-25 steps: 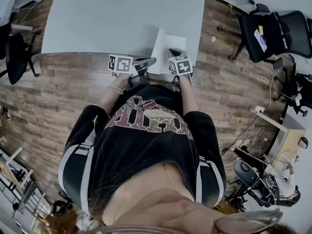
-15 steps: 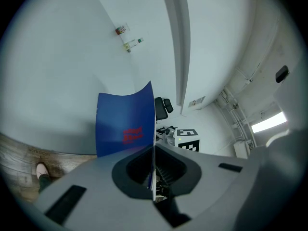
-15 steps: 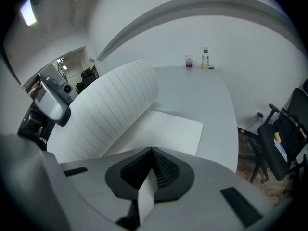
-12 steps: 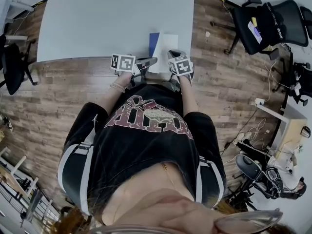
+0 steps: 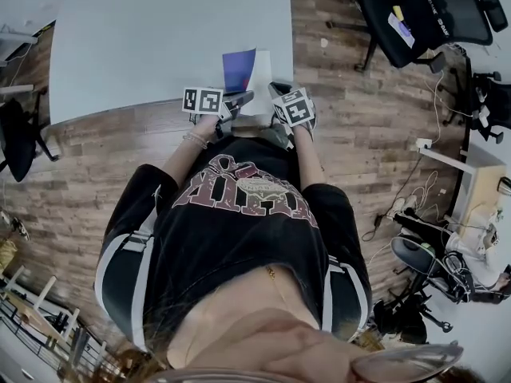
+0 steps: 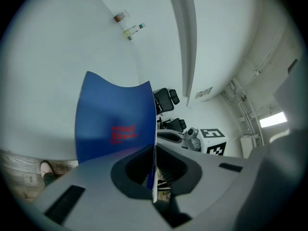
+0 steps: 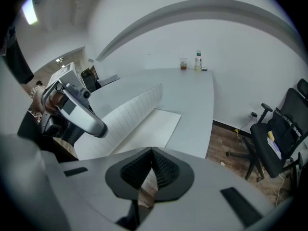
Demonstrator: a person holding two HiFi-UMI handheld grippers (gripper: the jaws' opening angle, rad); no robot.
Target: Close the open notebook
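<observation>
Blue cover has come up since a second ago: back then only white page showed, now it stands near upright on the left half of the notebook. The notebook sits on the worktop, at its near edge, right in front of you. Your left claw is clamped on the cover's near edge. Its jaws have just eased a touch wider, but the pads still pinch the cover. Your right claw is closed on nothing, hovering at the worktop's near edge by the flat right-hand page. My read: you're mid-swing on the closing flap, roughly halfway. Next, carry the cover past vertical over the flat page, lower it flat, then release. Don't loosen further first; the cover is bowing and could slip out and flop back.
</observation>
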